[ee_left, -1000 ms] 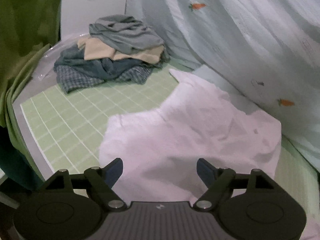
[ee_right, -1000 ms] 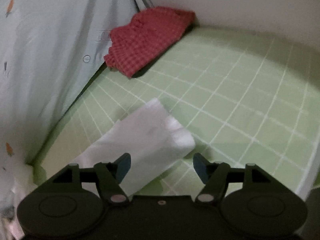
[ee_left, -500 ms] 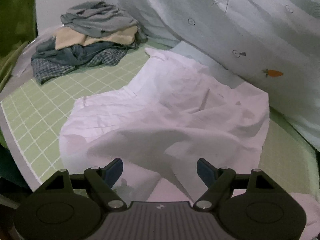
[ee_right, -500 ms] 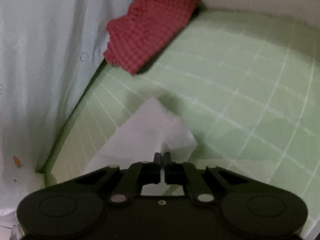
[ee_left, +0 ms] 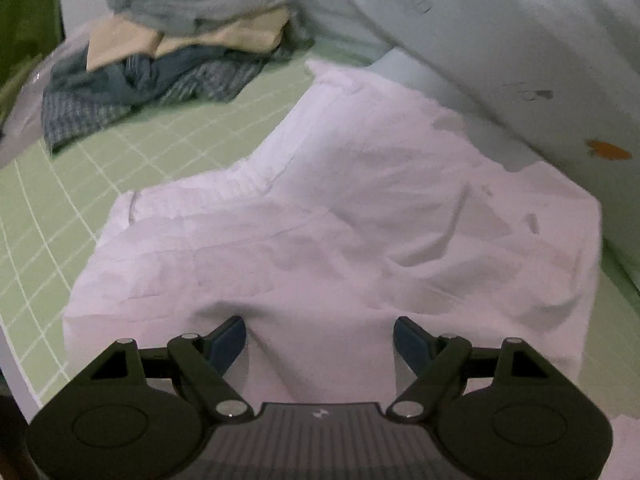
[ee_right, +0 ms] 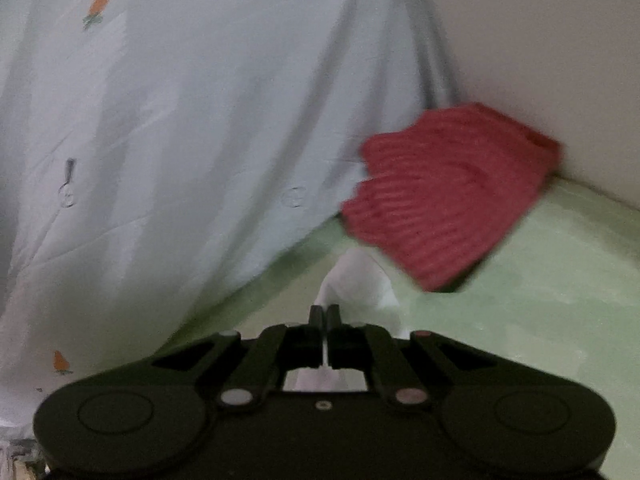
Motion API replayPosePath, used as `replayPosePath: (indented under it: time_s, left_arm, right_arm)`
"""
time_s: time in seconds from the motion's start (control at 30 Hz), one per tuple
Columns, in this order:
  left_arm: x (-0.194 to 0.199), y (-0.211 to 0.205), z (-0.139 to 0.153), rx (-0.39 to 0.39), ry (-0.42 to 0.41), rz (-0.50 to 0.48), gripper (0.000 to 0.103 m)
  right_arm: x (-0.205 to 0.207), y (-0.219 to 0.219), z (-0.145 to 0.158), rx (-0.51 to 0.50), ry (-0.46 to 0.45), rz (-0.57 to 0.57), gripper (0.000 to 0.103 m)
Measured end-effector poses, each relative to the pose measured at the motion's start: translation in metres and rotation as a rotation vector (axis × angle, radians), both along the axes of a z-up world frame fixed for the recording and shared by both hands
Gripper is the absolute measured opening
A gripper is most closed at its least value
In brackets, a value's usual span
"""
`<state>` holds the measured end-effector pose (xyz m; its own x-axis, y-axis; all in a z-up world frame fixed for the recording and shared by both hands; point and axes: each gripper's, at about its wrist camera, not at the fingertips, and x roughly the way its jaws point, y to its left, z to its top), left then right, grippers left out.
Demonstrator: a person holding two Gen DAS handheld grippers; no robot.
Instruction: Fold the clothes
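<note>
A white shirt (ee_left: pixel 340 216) lies spread and wrinkled on the green gridded mat (ee_left: pixel 60 208). My left gripper (ee_left: pixel 320 338) hovers low over its near edge, open, with white cloth lying between the blue fingertips (ee_left: pixel 230 338) but not pinched. In the right wrist view my right gripper (ee_right: pixel 325 314) is shut on a part of the white shirt (ee_right: pixel 354 280), which rises in a peak from the closed pads above the mat (ee_right: pixel 540 300).
A pile of grey, beige and blue clothes (ee_left: pixel 172 52) sits at the mat's far left. A red checked garment (ee_right: pixel 448 196) lies folded by the wall corner. A pale sheet with carrot prints (ee_right: pixel 180 140) hangs along the back.
My right gripper closed on the end of the white shirt and lifted it, swinging left. My left gripper came down and nearer over the shirt's edge, still open.
</note>
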<state>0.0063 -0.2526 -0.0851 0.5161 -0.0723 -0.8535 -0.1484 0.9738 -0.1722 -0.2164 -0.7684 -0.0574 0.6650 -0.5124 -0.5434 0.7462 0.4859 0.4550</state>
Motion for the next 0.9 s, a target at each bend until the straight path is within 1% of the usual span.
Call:
replayPosePath:
  time_s: [0.1,0.13,0.2,0.23,0.3,0.33,0.37,0.4,0.47,0.53,0.6,0.63,0.67,0.7,0.8,0.87,0.9]
  left_arm:
    - [0.014,-0.007,-0.008,0.037,0.040,-0.033,0.085]
    - [0.017,-0.009,-0.011,0.046,0.044,-0.043,0.087]
    - [0.020,-0.009,-0.016,0.044,0.053,-0.037,0.088]
    - [0.021,-0.009,-0.019,0.041,0.059,-0.031,0.089]
    - [0.021,-0.012,-0.021,0.051,0.062,-0.037,0.090]
    - [0.021,-0.013,-0.021,0.058,0.061,-0.046,0.093]
    - [0.020,-0.015,-0.021,0.064,0.060,-0.056,0.096]
    - [0.020,-0.016,-0.022,0.070,0.058,-0.066,0.097]
    - [0.017,-0.020,-0.024,0.086,0.056,-0.073,0.099]
    - [0.017,-0.025,-0.027,0.106,0.059,-0.077,0.101]
    - [0.018,-0.030,-0.029,0.129,0.063,-0.084,0.103]
    - [0.018,-0.032,-0.030,0.139,0.066,-0.087,0.103]
    - [0.018,-0.034,-0.032,0.149,0.069,-0.090,0.103]
    - [0.019,-0.036,-0.033,0.159,0.072,-0.092,0.103]
    - [0.018,-0.039,-0.036,0.185,0.074,-0.101,0.103]
    - [0.017,-0.041,-0.037,0.199,0.072,-0.108,0.103]
    - [0.016,-0.042,-0.038,0.206,0.072,-0.109,0.103]
  right_arm:
    - [0.049,0.028,0.002,-0.052,0.011,0.186,0.002]
    - [0.067,0.042,-0.003,-0.084,0.044,0.259,0.002]
    - [0.104,0.070,-0.024,-0.126,0.132,0.385,0.002]
    - [0.118,0.079,-0.040,-0.100,0.173,0.425,0.003]
    - [0.136,0.088,-0.072,0.012,0.259,0.487,0.004]
    - [0.137,0.092,-0.080,0.034,0.285,0.506,0.009]
    - [0.137,0.096,-0.085,0.049,0.305,0.522,0.016]
    - [0.131,0.097,-0.084,0.035,0.304,0.530,0.022]
    - [0.118,0.096,-0.075,0.006,0.293,0.521,0.045]
    - [0.097,0.087,-0.061,-0.034,0.259,0.475,0.054]
    - [0.077,0.068,-0.049,-0.057,0.225,0.394,0.065]
    - [0.068,0.057,-0.046,-0.056,0.215,0.356,0.072]
    - [0.060,0.046,-0.045,-0.050,0.210,0.319,0.074]
    - [0.056,0.033,-0.050,-0.030,0.222,0.285,0.074]
    - [0.050,0.001,-0.073,0.038,0.268,0.207,0.074]
    - [0.053,-0.008,-0.085,0.052,0.304,0.209,0.074]
    - [0.056,-0.009,-0.088,0.058,0.294,0.217,0.074]
